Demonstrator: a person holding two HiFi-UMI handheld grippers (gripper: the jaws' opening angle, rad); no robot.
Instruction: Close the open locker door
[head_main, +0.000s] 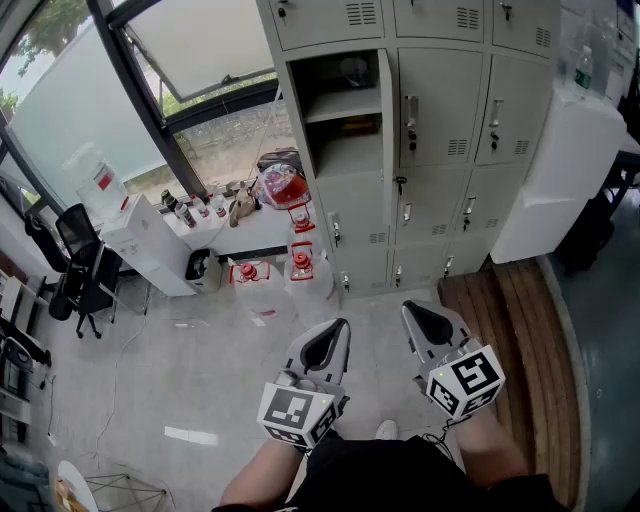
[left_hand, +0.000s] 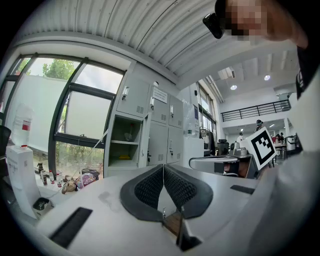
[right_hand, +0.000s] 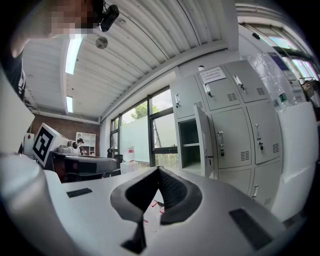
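Observation:
The grey locker bank (head_main: 440, 130) stands ahead of me. One compartment (head_main: 340, 110) at its left is open, with a shelf inside, and its door (head_main: 387, 110) swings out toward me, seen edge-on. My left gripper (head_main: 338, 328) and right gripper (head_main: 410, 310) hover low over the floor, well short of the lockers, both shut and empty. In the left gripper view the left gripper (left_hand: 163, 166) has its pads together, with the open compartment (left_hand: 122, 145) far behind it. In the right gripper view the right gripper (right_hand: 158, 170) is shut, and the open door (right_hand: 201, 142) stands beyond.
Large water bottles (head_main: 300, 272) with red caps stand on the floor left of the lockers, next to a low white counter (head_main: 150, 245). A tall white cabinet (head_main: 560, 170) sits at the right, with a wooden platform (head_main: 510, 310) below it. An office chair (head_main: 75, 265) is far left.

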